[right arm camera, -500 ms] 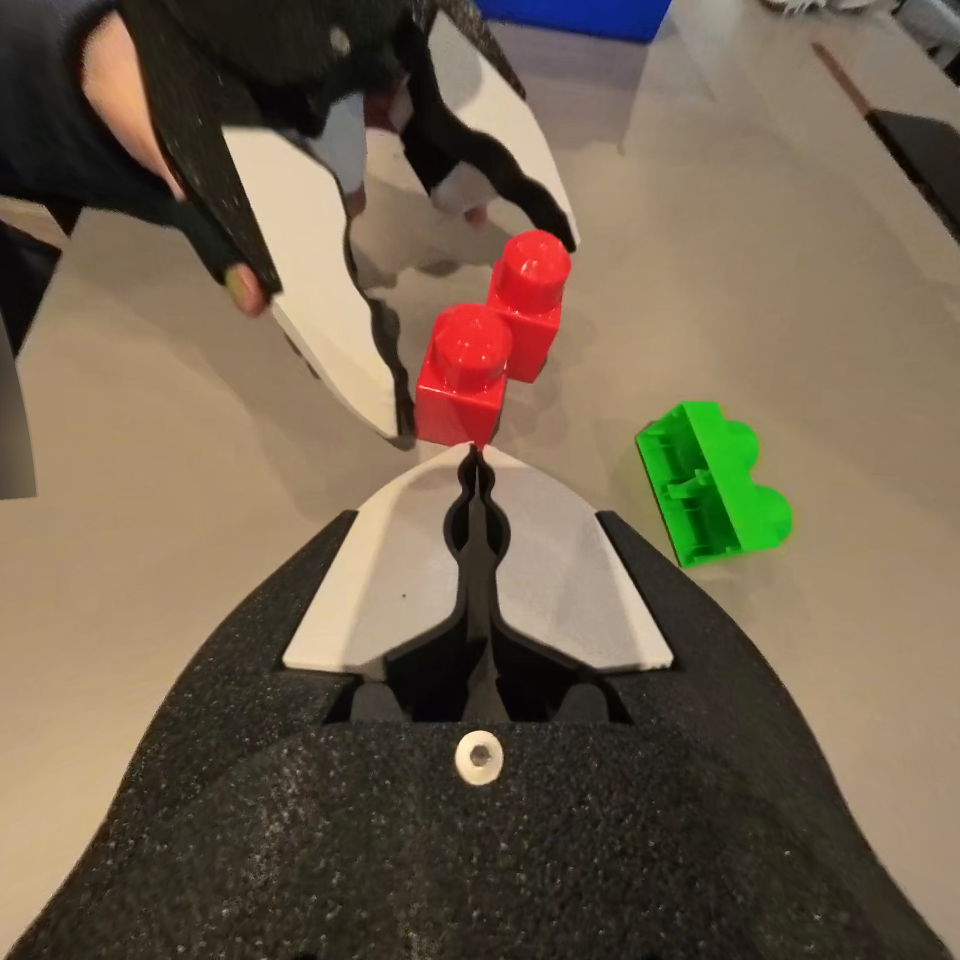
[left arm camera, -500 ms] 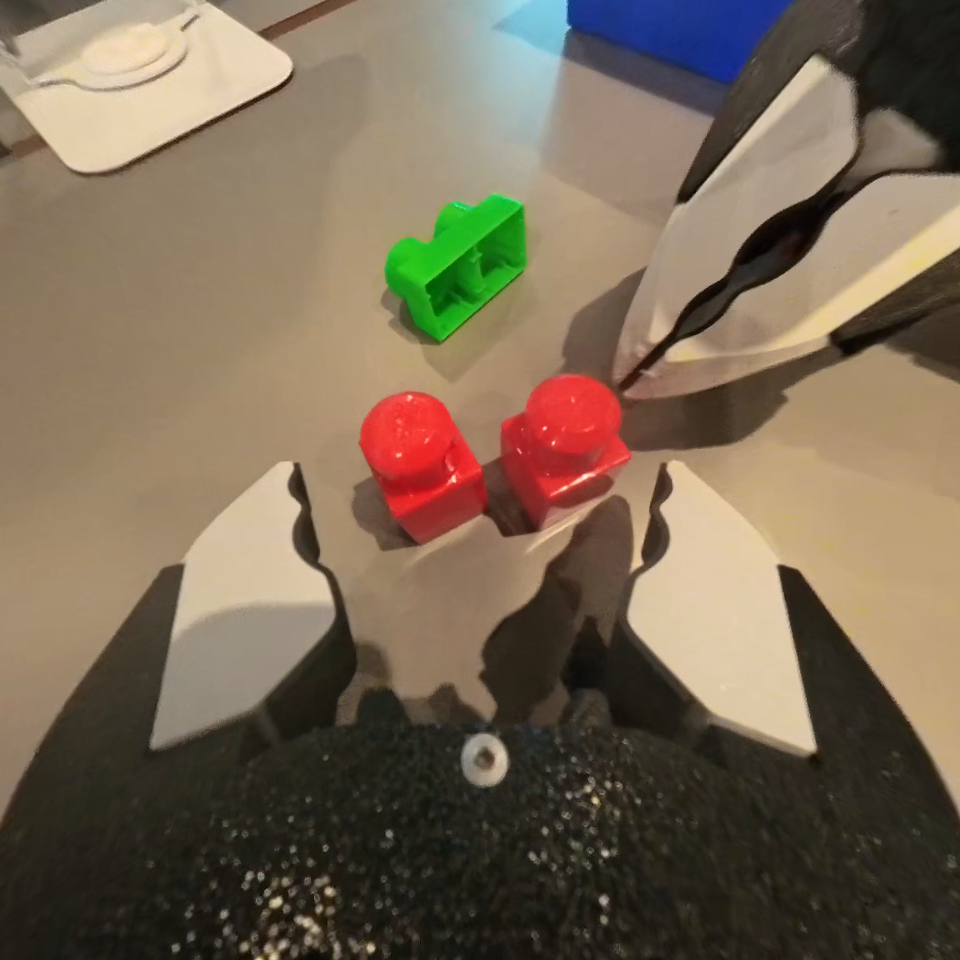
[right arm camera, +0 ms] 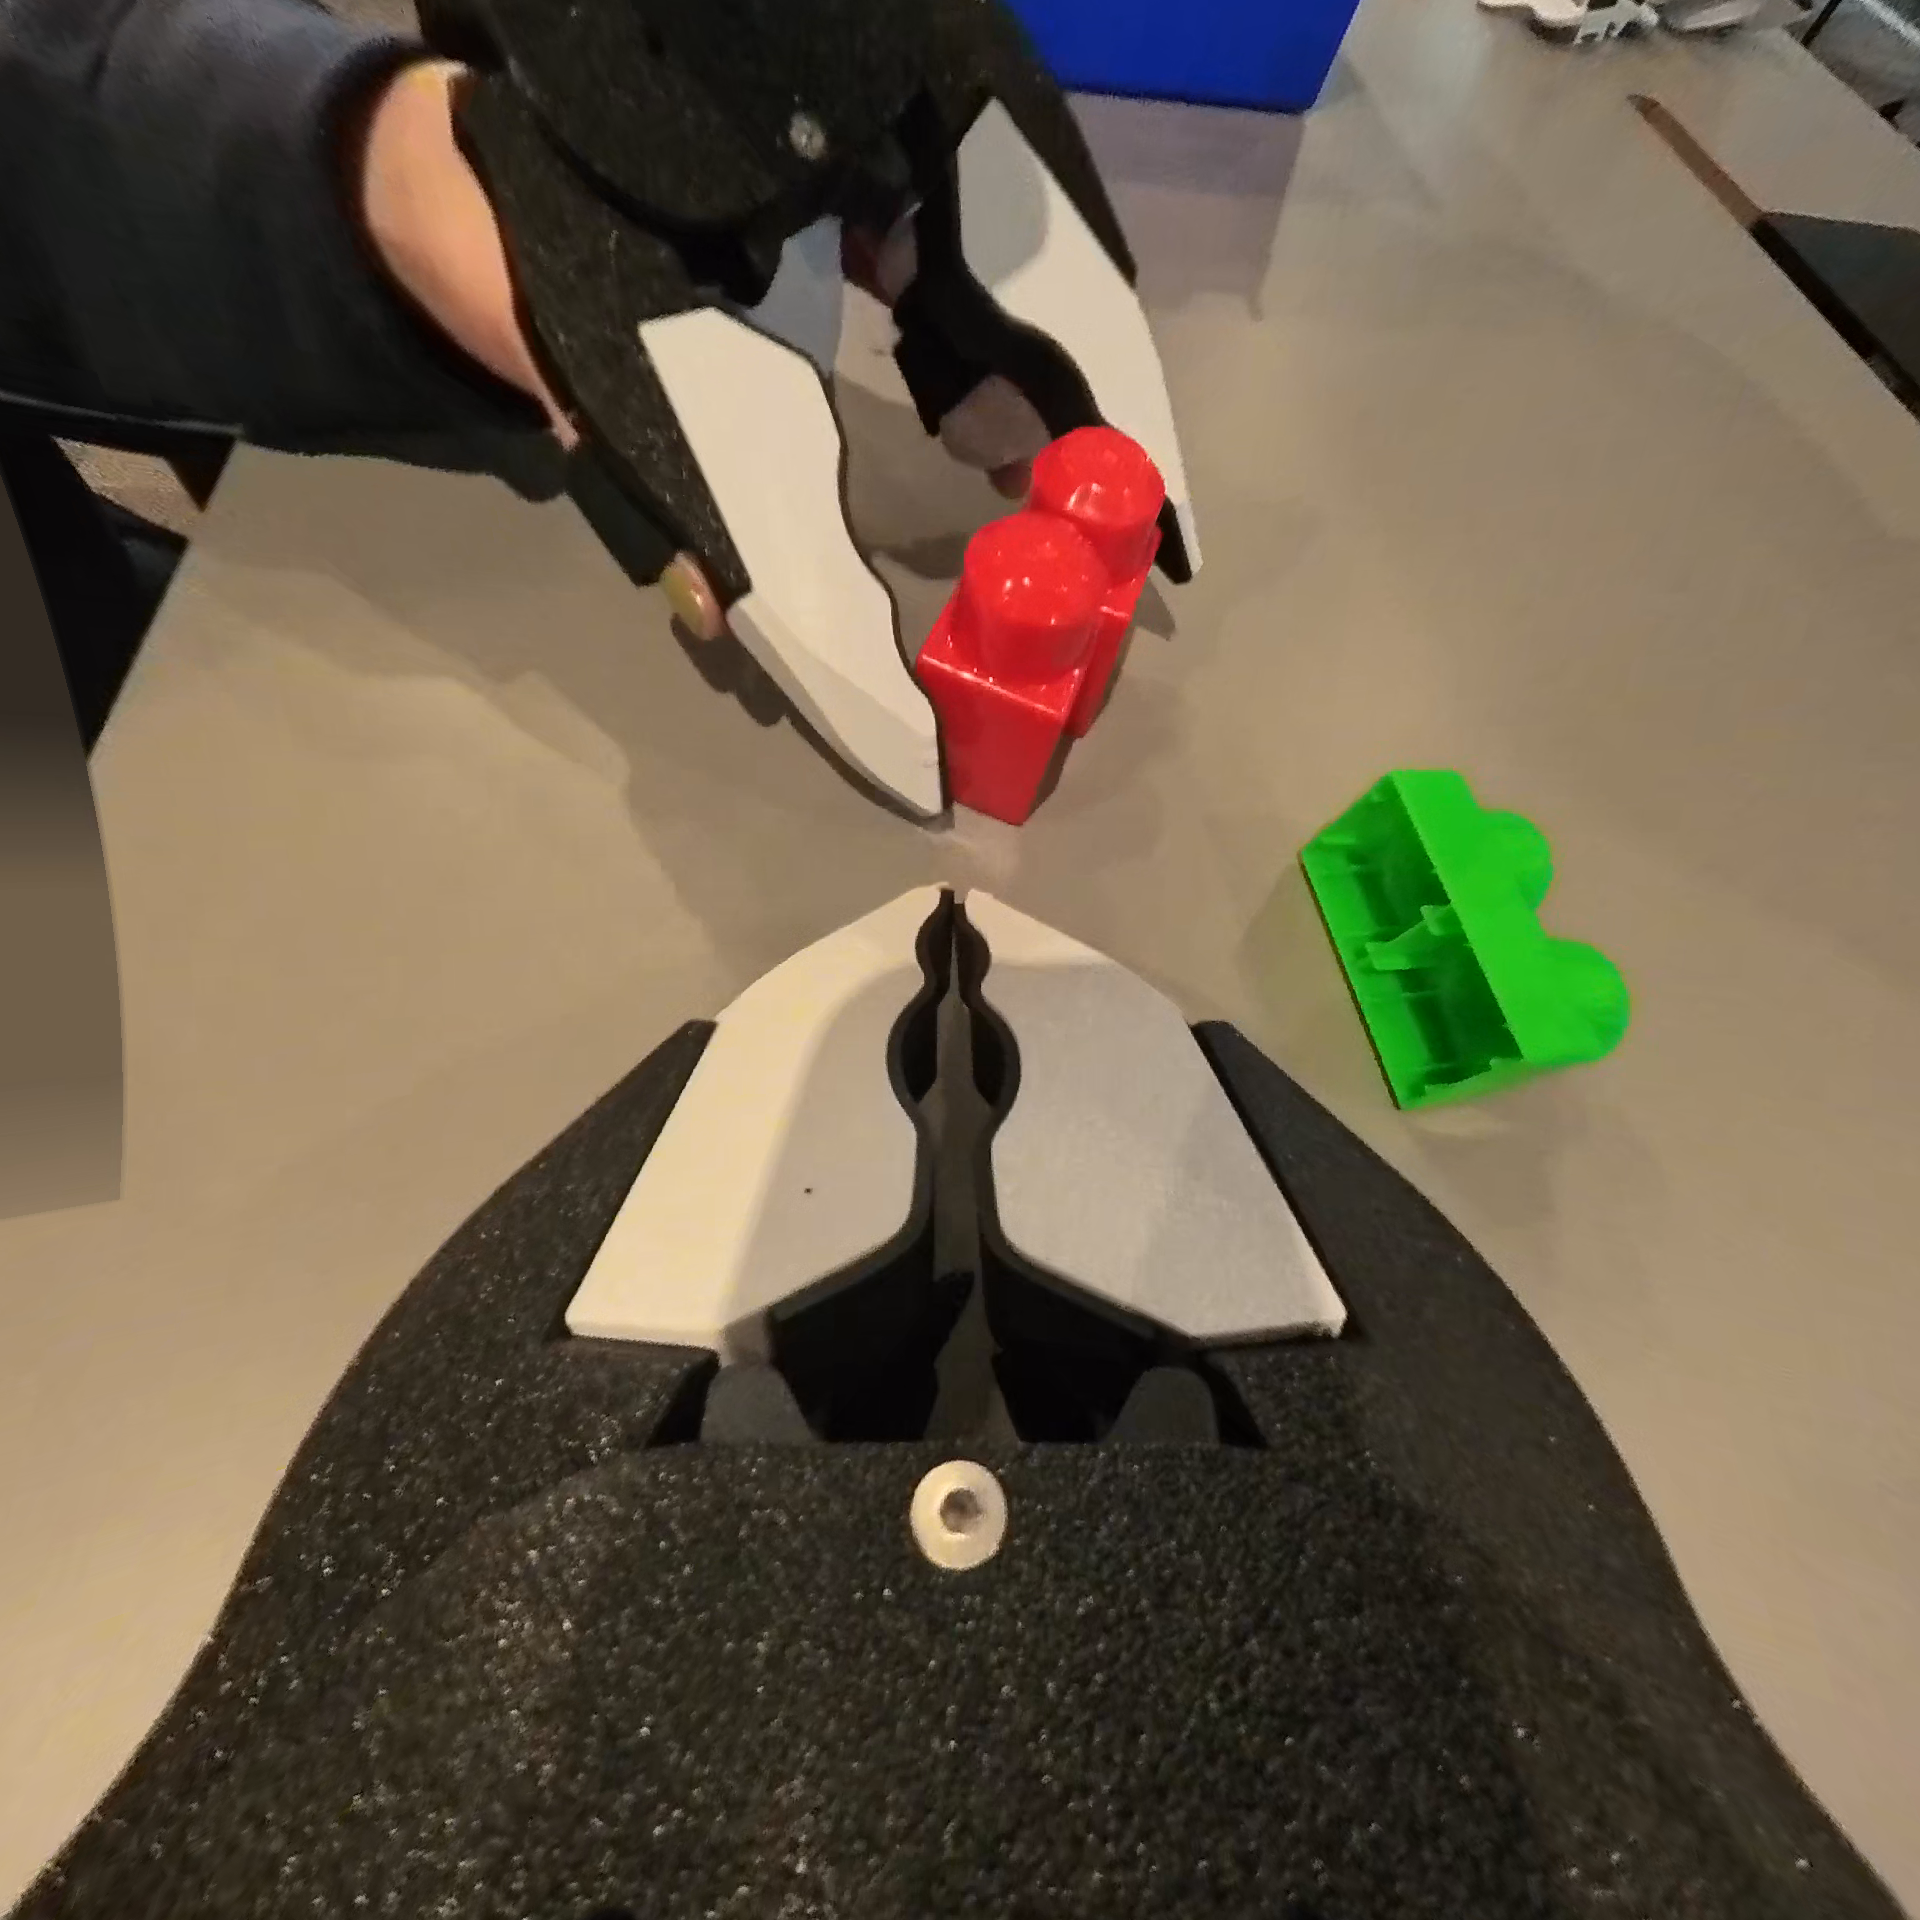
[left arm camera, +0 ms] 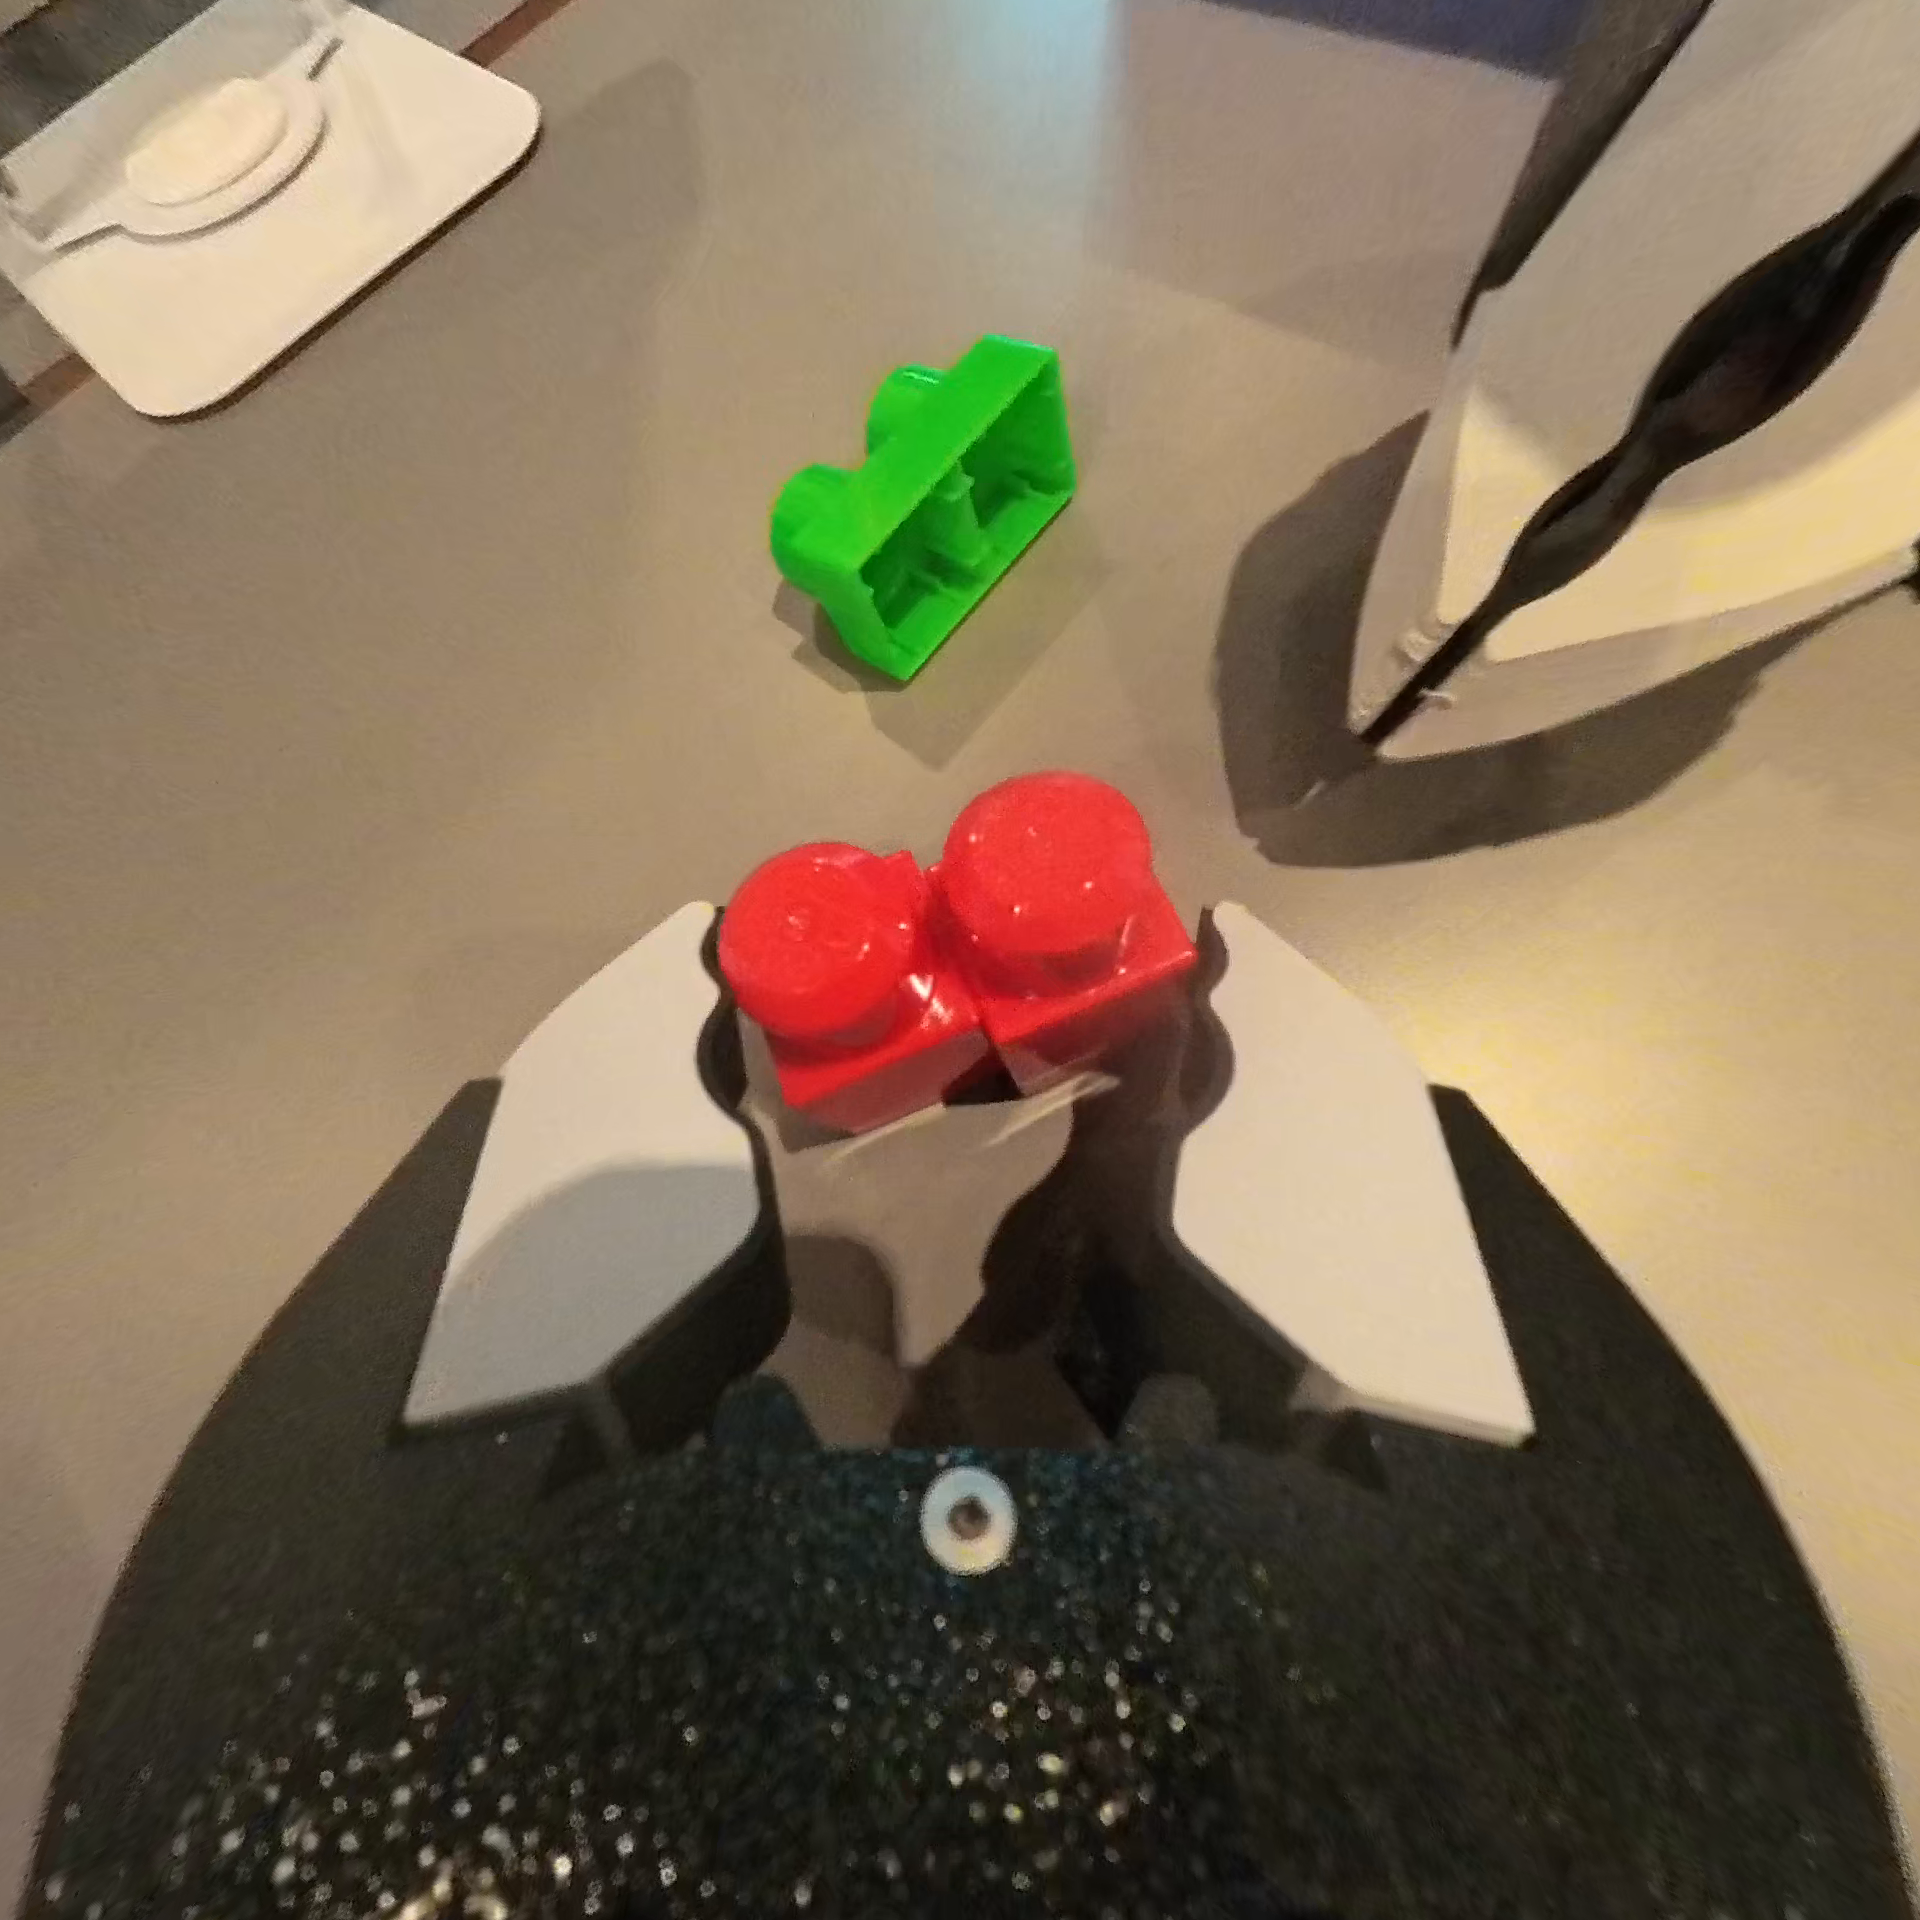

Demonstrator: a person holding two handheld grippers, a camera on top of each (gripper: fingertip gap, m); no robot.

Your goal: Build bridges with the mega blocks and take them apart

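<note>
Now left gripper (left arm camera: 961, 920) squeezes two red blocks (left arm camera: 956, 977) together as bridge legs; right gripper (right arm camera: 953, 896) pinched tight w/ nothing, green block (right arm camera: 1455, 940) waits.

Each camera sits on its own gripper, looks forward along the fingers and tilts down at the tabletop (left arm camera: 312, 831). The left wrist view is closest, with the red blocks (left arm camera: 956, 966) at centre and the green block (left arm camera: 935, 520) at 12 o'clock. The right wrist view faces the opposite way, with the red blocks (right arm camera: 1029, 644) at 12 o'clock and the green block (right arm camera: 1455, 935) at 3 o'clock. Both views share these blocks.
</note>
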